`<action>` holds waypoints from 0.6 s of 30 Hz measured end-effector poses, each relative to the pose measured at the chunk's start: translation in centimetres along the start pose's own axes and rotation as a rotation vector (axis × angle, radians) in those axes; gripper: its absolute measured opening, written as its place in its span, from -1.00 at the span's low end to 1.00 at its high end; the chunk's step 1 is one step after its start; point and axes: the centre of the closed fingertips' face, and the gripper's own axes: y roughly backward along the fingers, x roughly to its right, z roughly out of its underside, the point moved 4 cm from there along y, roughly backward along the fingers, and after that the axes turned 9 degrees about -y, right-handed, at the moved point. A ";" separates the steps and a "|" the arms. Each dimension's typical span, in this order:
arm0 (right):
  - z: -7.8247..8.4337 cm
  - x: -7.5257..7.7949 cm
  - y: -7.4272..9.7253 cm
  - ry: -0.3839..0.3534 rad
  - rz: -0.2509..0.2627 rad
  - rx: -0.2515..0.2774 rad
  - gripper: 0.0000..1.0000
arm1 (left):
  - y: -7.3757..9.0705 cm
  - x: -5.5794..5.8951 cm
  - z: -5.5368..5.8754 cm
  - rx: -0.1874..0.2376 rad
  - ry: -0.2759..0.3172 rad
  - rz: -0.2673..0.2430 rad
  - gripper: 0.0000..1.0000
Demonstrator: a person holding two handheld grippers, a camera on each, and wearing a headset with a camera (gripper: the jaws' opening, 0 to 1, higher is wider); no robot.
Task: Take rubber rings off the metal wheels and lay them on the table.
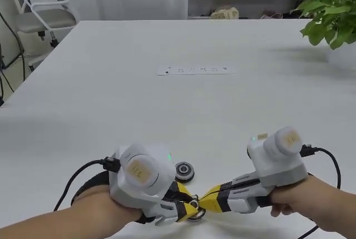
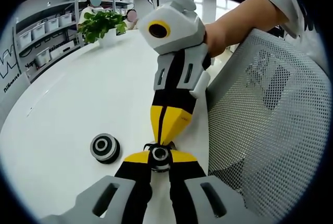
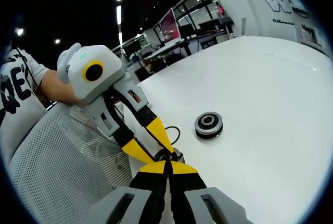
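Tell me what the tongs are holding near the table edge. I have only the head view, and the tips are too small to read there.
Observer: The left tongs are shut on a small metal wheel, gripping it from both sides.
Operator: Report the right one.
Observer: The right tongs are closed to a point, with the tip against that wheel's rim. I cannot tell whether any rubber is pinched.
Operator: Name anything close behind them.
Observer: A mesh chair back stands right beside the table edge.
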 end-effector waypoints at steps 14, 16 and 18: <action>-0.1 -0.1 0.0 0.001 -0.004 0.005 -1.00 | 0.0 0.0 0.0 0.002 0.000 -0.002 -0.86; -0.1 -0.2 0.0 0.000 -0.005 0.006 -1.00 | 0.0 0.0 0.0 0.002 0.000 -0.002 -0.86; -0.1 -0.2 0.0 0.001 -0.007 0.007 -1.00 | 0.0 0.0 0.0 0.003 0.000 -0.002 -0.86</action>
